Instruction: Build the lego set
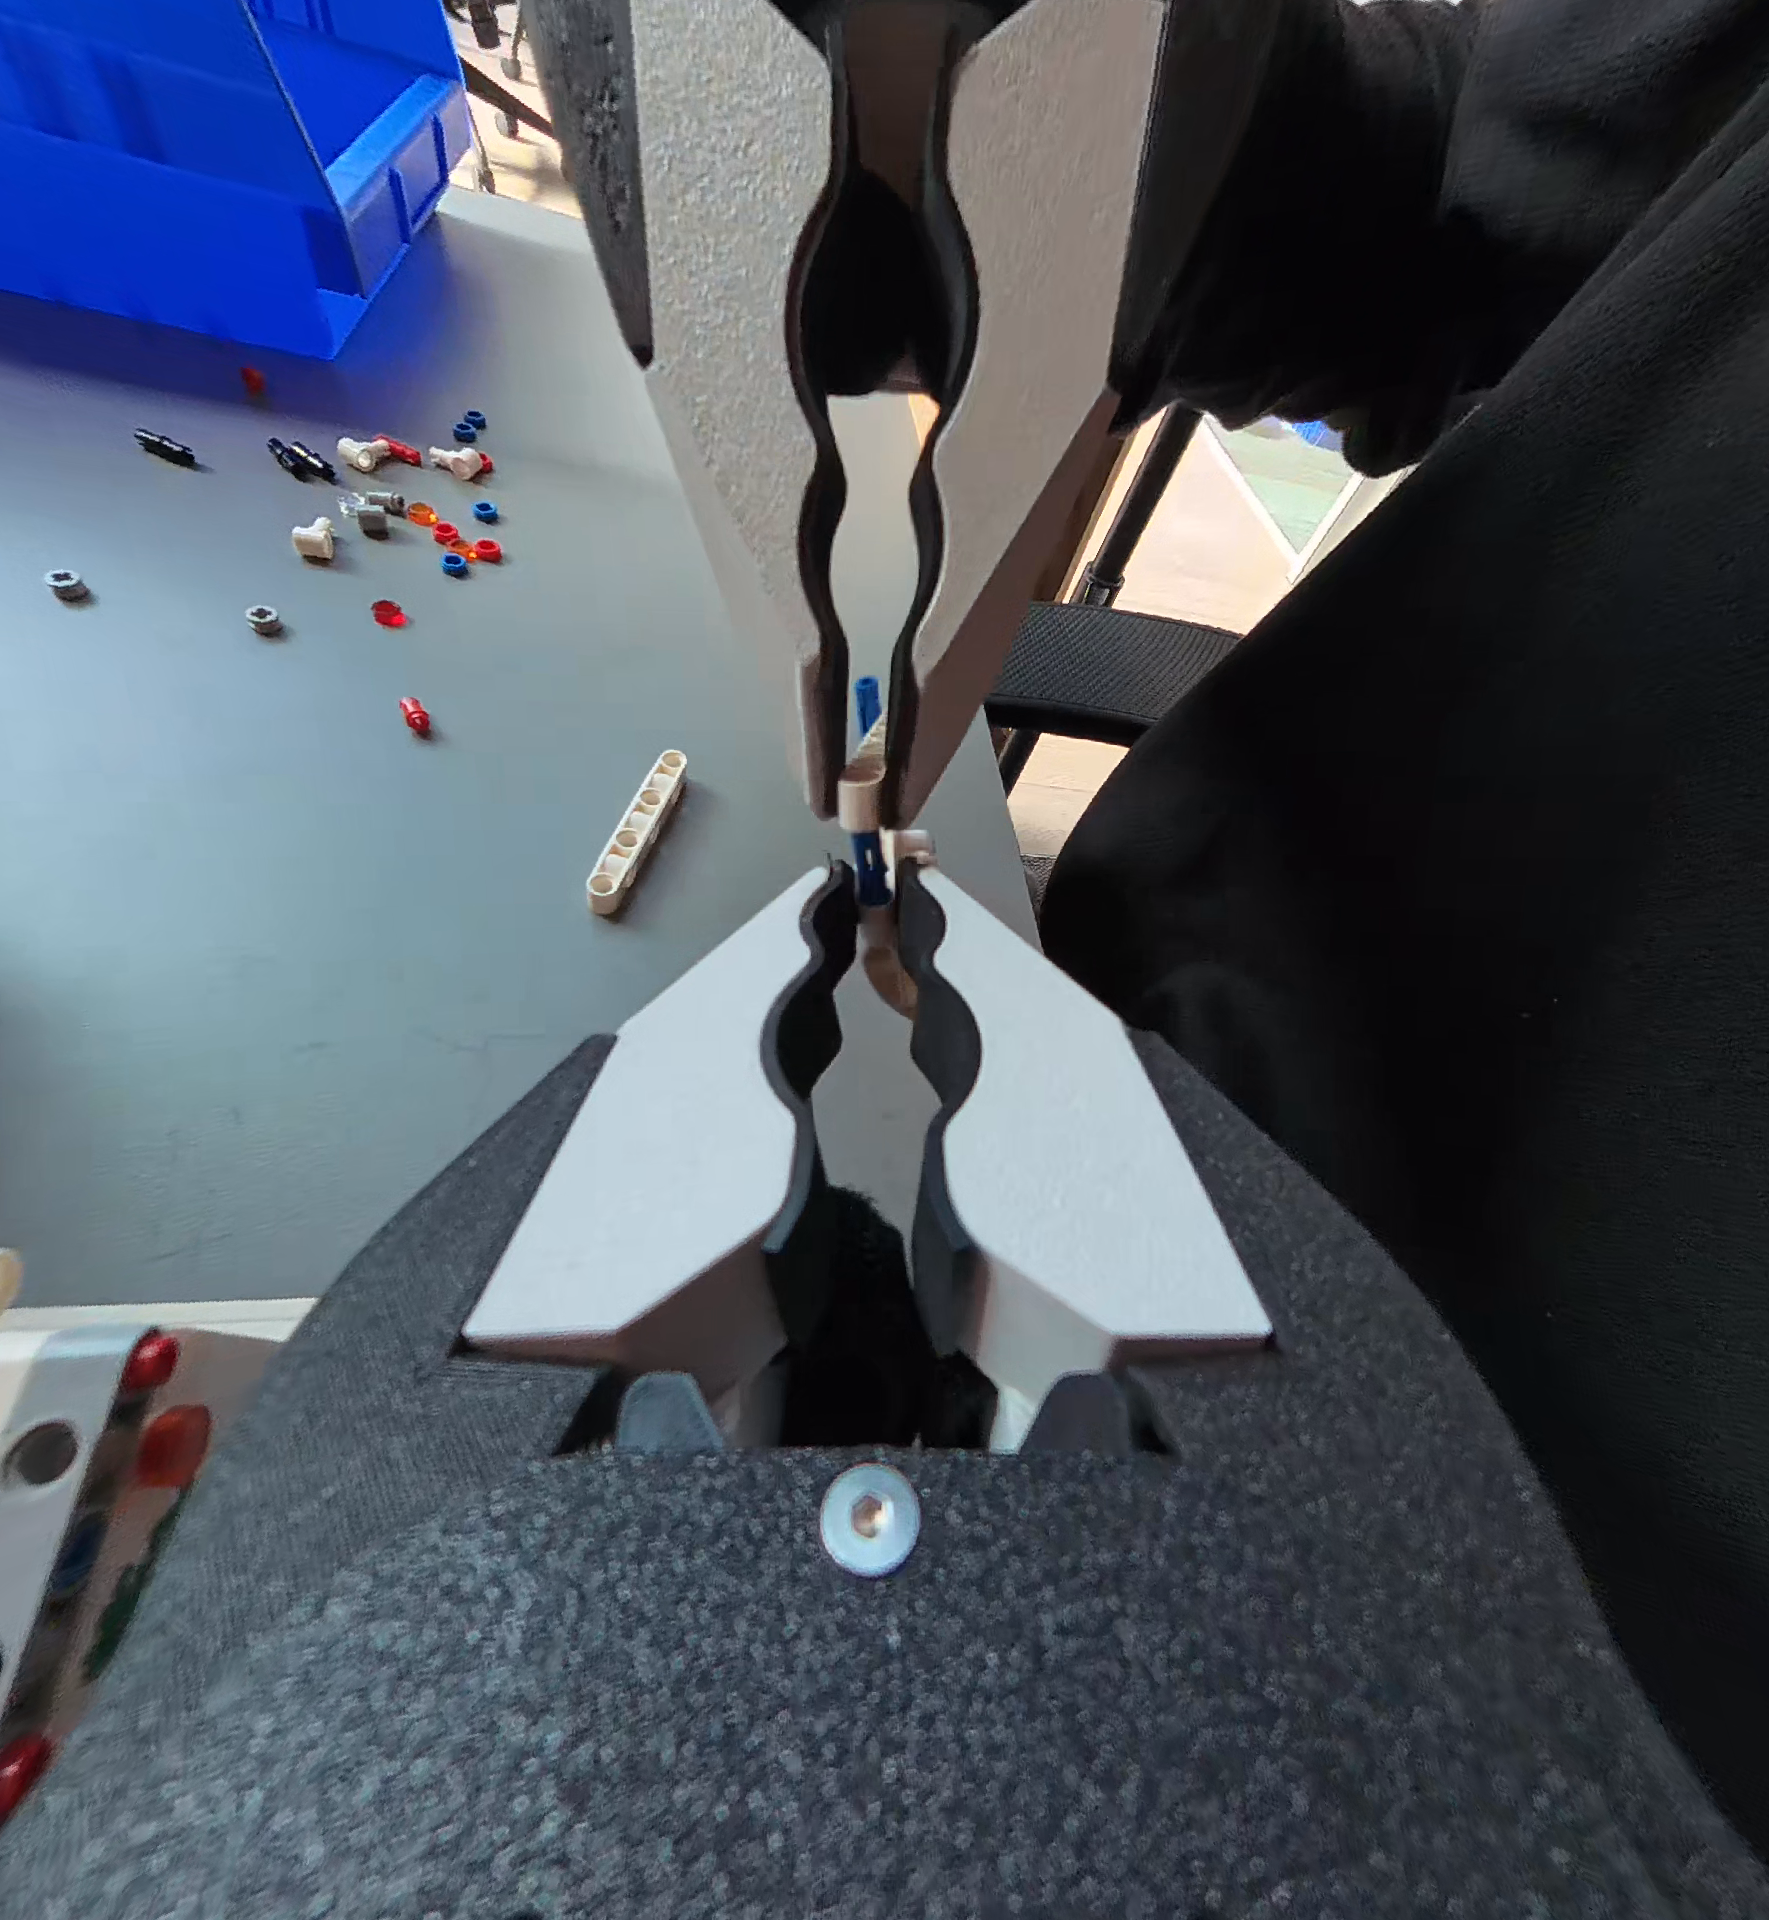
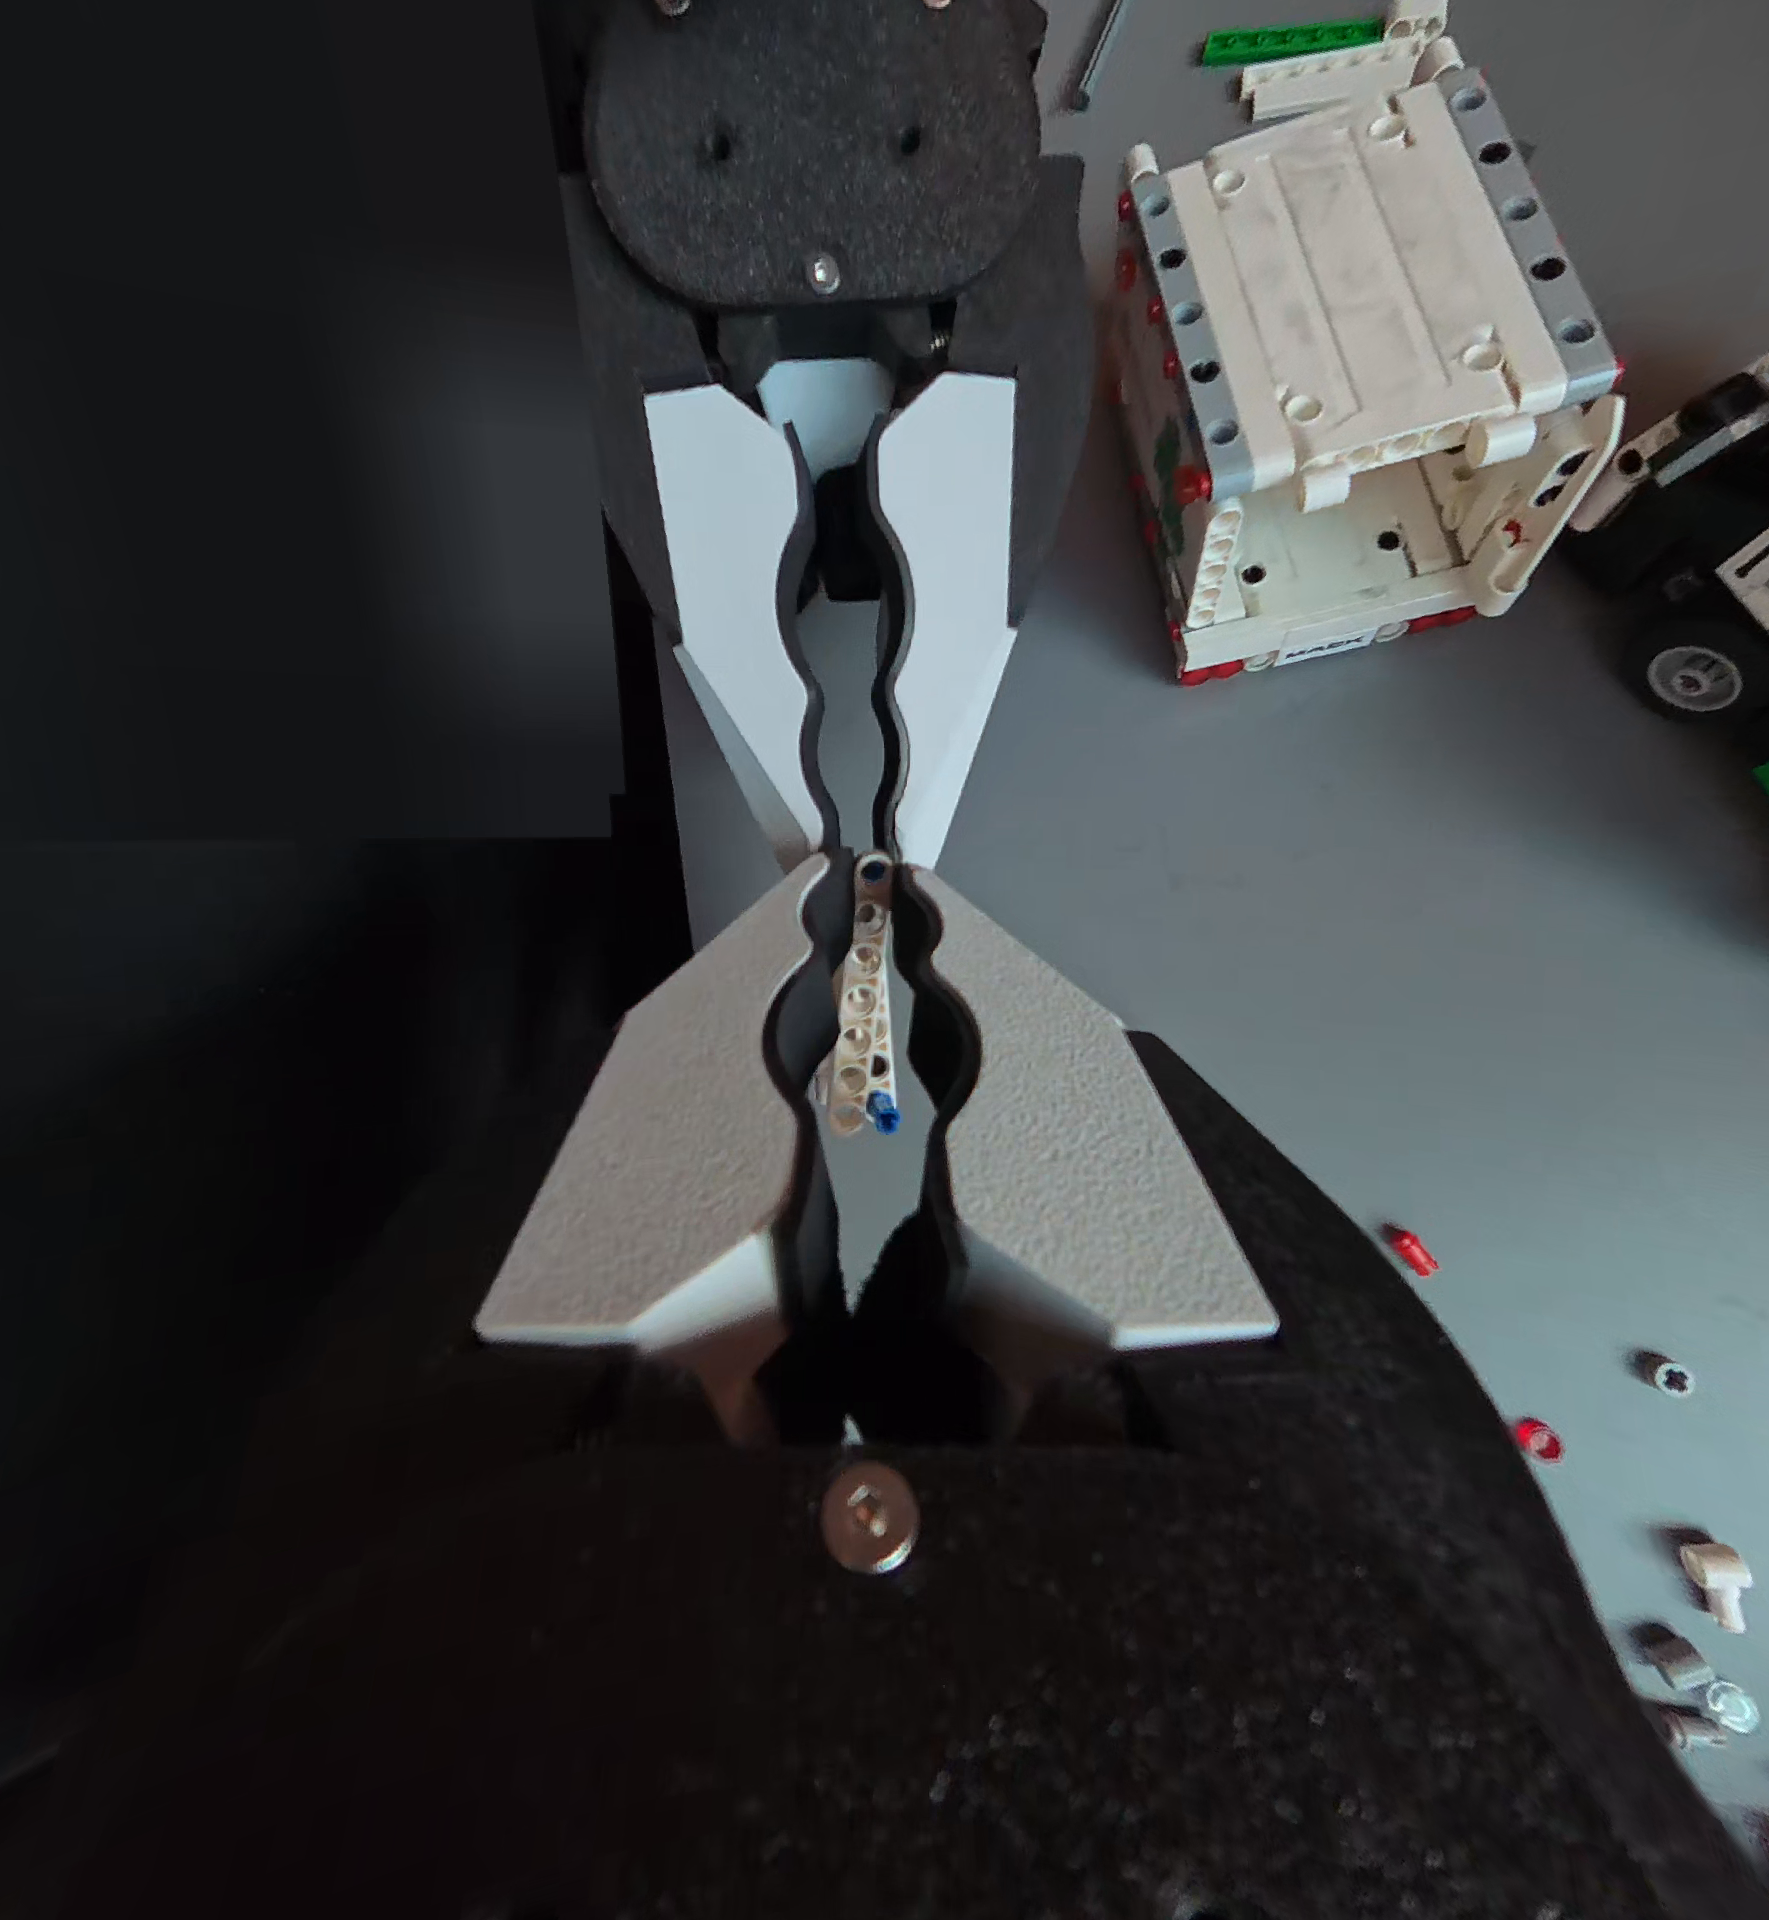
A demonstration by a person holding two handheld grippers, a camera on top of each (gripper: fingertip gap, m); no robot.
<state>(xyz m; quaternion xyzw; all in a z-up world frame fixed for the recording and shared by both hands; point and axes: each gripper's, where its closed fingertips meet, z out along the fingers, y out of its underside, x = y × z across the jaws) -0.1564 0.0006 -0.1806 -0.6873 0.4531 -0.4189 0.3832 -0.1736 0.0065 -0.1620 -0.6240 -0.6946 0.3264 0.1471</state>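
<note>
Grey tabletop (image 1: 236,987), matte and smooth, carries everything. Far left on it in my left wrist view sits a blue plastic bin (image 1: 184,177), ribbed and cut off by the frame edge. In my right wrist view a boxy white truck body (image 2: 1368,374) with grey studded-hole beams stands far right; a second vehicle (image 2: 1732,582) beside it is cut off, so I cannot make out its whole shape.

My two tongs meet tip to tip near the table's edge, both with grainy black bodies, white wedge fingers and wavy black rubber pads. My right gripper (image 2: 875,883) is pressed together on a white beam (image 2: 864,997), a slim flat strip with a row of round holes; its long axis runs along my fingers, its far end poking out at the tips. My left gripper (image 1: 875,883) is pinching a blue pin (image 1: 867,868), a short ribbed cylinder whose axis points away from me toward that beam's end hole. How deep the pin sits is hidden by the pads.

A second white beam (image 1: 638,831) lies loose on the table left of the tips. Farther left are small scattered pieces (image 1: 392,499), red, blue, black and beige; several are too small to identify.
</note>
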